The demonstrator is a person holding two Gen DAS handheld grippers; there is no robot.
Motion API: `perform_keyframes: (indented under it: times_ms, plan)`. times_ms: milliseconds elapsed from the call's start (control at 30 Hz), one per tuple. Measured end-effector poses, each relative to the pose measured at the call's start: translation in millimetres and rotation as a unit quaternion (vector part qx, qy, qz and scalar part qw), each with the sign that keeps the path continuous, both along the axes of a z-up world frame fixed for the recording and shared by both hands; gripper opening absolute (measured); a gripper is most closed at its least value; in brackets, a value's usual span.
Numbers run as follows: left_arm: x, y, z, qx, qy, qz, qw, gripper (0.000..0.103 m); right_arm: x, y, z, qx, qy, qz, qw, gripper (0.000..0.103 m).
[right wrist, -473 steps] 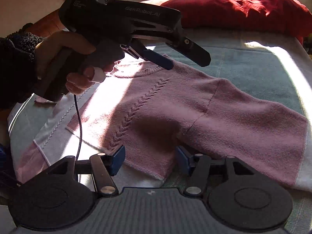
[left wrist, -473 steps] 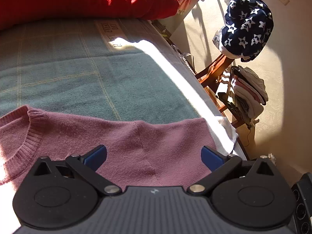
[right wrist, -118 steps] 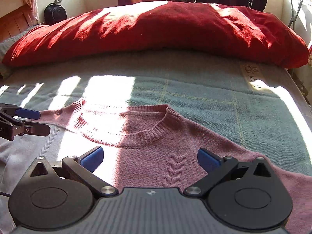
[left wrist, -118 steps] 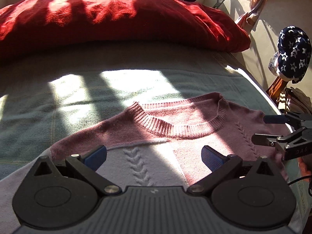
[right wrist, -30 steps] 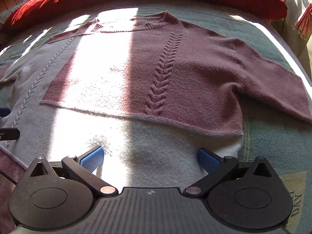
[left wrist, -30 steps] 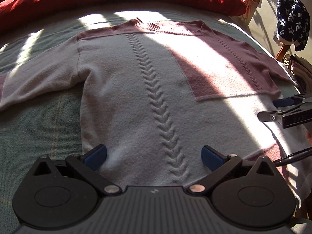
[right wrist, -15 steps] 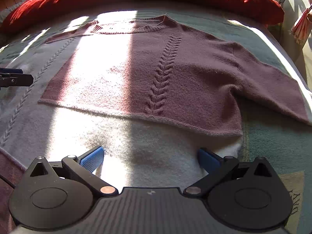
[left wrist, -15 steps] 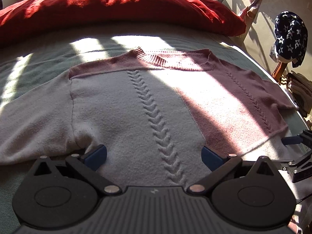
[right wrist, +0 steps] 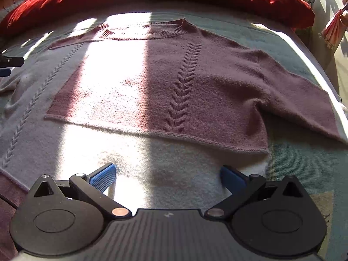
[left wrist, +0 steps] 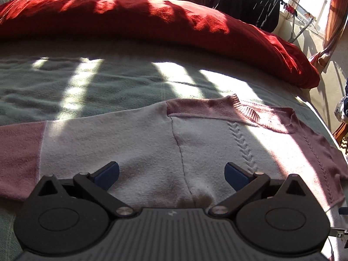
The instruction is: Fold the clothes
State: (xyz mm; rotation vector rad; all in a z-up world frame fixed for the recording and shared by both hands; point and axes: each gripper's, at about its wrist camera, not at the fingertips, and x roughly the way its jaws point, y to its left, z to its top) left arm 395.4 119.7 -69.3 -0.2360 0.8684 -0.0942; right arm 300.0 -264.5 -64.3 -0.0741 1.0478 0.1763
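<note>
Here the pink-and-white sweater [right wrist: 165, 82] lies flat on the green blanket [left wrist: 65, 87] of the bed, collar toward the red duvet [left wrist: 152, 21] at frame top, hem at the bottom, sleeves spread sideways. Left tongs [left wrist: 171, 174] and right tongs [right wrist: 167, 176] gape wide, released, empty.

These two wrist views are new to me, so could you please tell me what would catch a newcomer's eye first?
A pink and pale grey sweater lies spread flat across the green blanket, with a plaited cable pattern down its front. Behind it, a big red duvet is bunched along the head of the bed. Both the left gripper and the right gripper are open, just above the sweater.
</note>
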Motion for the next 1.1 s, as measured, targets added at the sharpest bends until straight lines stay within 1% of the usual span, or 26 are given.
perform_keyframes:
  times_ms: [67, 100, 233, 300, 433, 500, 533, 600, 667, 700, 733, 767, 867, 933, 967, 1033, 1100]
  plan:
    - [-5, 17, -10, -0.005, 0.015, 0.022, 0.9996, 0.102, 1, 5, 5, 0.002, -0.001, 0.007, 1.000, 0.103]
    - [-10, 25, -10, -0.011, 0.014, 0.030, 0.9994, 0.102, 0, 8, 8, 0.002, -0.004, 0.012, 1.000, 0.103]
    - [-23, 43, 2, -0.008, 0.018, 0.058, 0.9981, 0.102, 2, 27, 21, -0.003, -0.024, 0.046, 0.999, 0.103]
    - [-21, 45, 7, -0.012, 0.012, 0.058, 0.9982, 0.102, 3, 37, 27, -0.002, -0.034, 0.065, 0.997, 0.103]
    - [-6, 28, 7, -0.040, 0.000, 0.026, 0.9989, 0.102, 7, 62, 35, 0.018, -0.048, 0.103, 0.993, 0.103]
    - [-1, 13, 1, -0.054, 0.004, 0.001, 0.9986, 0.102, 8, 76, 35, 0.028, -0.042, 0.121, 0.991, 0.103]
    - [0, 5, -1, -0.053, 0.005, -0.013, 0.9985, 0.102, 8, 82, 35, 0.031, -0.040, 0.128, 0.991, 0.103]
    - [-4, -9, -6, -0.034, 0.007, -0.039, 0.9986, 0.102, 7, 90, 28, 0.039, -0.020, 0.138, 0.989, 0.103]
    - [-10, -12, -6, -0.018, 0.012, -0.055, 0.9983, 0.102, 6, 98, 21, 0.046, 0.001, 0.148, 0.988, 0.103]
    - [-14, -11, -4, -0.019, 0.014, -0.058, 0.9980, 0.102, 6, 102, 18, 0.050, 0.012, 0.153, 0.987, 0.103]
    - [-17, -7, 0, -0.026, 0.016, -0.058, 0.9978, 0.102, 6, 104, 10, 0.050, 0.032, 0.155, 0.986, 0.103]
    - [-19, -4, 4, -0.030, 0.016, -0.060, 0.9976, 0.102, 4, 104, 4, 0.043, 0.040, 0.156, 0.986, 0.103]
    - [-14, -2, 17, -0.037, 0.001, -0.069, 0.9969, 0.102, -3, 108, -3, 0.021, 0.023, 0.172, 0.985, 0.103]
    - [-7, -5, 23, -0.041, -0.013, -0.079, 0.9959, 0.102, -4, 110, -4, 0.014, 0.021, 0.171, 0.985, 0.103]
    - [-1, -8, 23, -0.047, -0.014, -0.086, 0.9951, 0.102, -4, 110, -4, 0.011, 0.021, 0.169, 0.985, 0.103]
    - [6, -14, 16, -0.057, -0.002, -0.090, 0.9943, 0.102, -5, 112, -4, 0.006, 0.021, 0.166, 0.986, 0.103]
    - [8, -16, 4, -0.066, 0.023, -0.086, 0.9939, 0.102, -4, 113, -4, 0.004, 0.023, 0.165, 0.986, 0.103]
